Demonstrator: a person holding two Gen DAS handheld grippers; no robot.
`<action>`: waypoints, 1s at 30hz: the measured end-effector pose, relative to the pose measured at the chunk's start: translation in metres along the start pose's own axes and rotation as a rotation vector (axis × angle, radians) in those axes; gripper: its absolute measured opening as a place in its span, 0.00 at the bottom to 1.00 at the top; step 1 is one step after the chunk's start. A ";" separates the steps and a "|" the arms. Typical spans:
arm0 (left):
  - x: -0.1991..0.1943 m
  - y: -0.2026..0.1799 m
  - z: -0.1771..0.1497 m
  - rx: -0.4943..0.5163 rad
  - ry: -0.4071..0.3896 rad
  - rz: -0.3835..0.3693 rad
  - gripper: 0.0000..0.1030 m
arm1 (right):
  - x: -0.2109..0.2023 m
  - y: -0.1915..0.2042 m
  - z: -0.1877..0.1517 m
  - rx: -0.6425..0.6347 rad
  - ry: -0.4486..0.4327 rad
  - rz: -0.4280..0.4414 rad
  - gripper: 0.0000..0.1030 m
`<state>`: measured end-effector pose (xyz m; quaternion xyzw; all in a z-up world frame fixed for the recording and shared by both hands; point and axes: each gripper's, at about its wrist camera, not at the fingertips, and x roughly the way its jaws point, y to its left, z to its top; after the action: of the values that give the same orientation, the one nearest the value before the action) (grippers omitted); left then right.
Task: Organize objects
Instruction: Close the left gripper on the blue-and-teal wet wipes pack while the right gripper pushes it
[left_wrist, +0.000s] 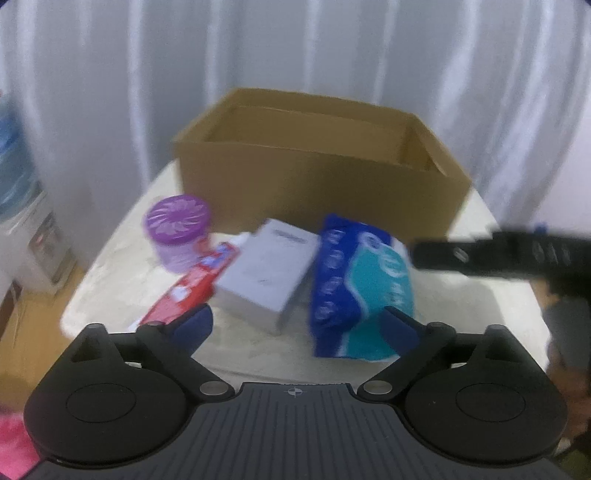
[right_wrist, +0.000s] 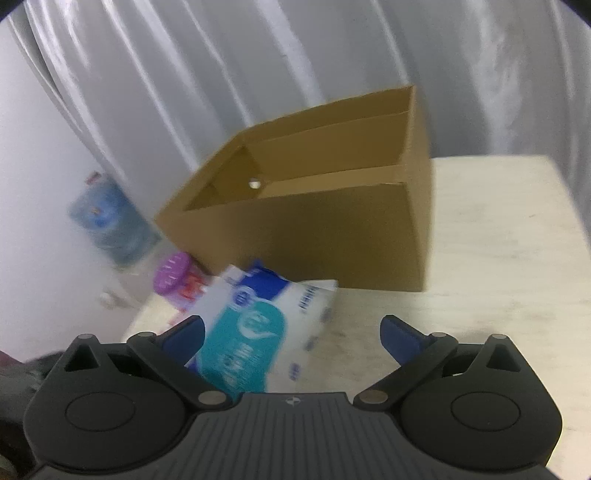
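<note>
An open cardboard box (left_wrist: 317, 177) (right_wrist: 314, 229) stands at the back of the pale table (left_wrist: 258, 354) (right_wrist: 498, 240). In front of it lie a purple-lidded jar (left_wrist: 177, 229) (right_wrist: 171, 277), a red toothpaste carton (left_wrist: 184, 291), a grey box (left_wrist: 267, 273) and a blue and teal tissue pack (left_wrist: 360, 291) (right_wrist: 251, 328). My left gripper (left_wrist: 297, 325) hangs open above the table before the grey box and the pack, holding nothing. My right gripper (right_wrist: 291, 336) is open too, just above the pack's near end. It shows as a dark blurred bar in the left wrist view (left_wrist: 498, 254).
White curtains hang behind the table. A water bottle (left_wrist: 14, 158) (right_wrist: 107, 225) on a white dispenser stands off the table's left side. Something pink (left_wrist: 14, 443) lies at the lower left. Bare tabletop lies right of the cardboard box.
</note>
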<state>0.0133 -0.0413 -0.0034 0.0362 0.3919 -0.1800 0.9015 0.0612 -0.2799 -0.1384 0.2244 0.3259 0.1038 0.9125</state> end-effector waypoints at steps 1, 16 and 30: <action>0.005 -0.006 0.002 0.024 0.011 -0.013 0.90 | 0.003 -0.001 0.002 0.017 0.012 0.028 0.93; 0.052 -0.034 0.006 0.087 0.186 -0.148 0.83 | 0.047 -0.029 0.010 0.168 0.254 0.253 0.70; 0.054 -0.090 0.003 0.159 0.265 -0.417 0.82 | 0.003 -0.075 0.042 0.116 0.179 0.210 0.71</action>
<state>0.0181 -0.1420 -0.0334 0.0488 0.4902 -0.3860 0.7799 0.0937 -0.3587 -0.1471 0.2995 0.3863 0.1991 0.8494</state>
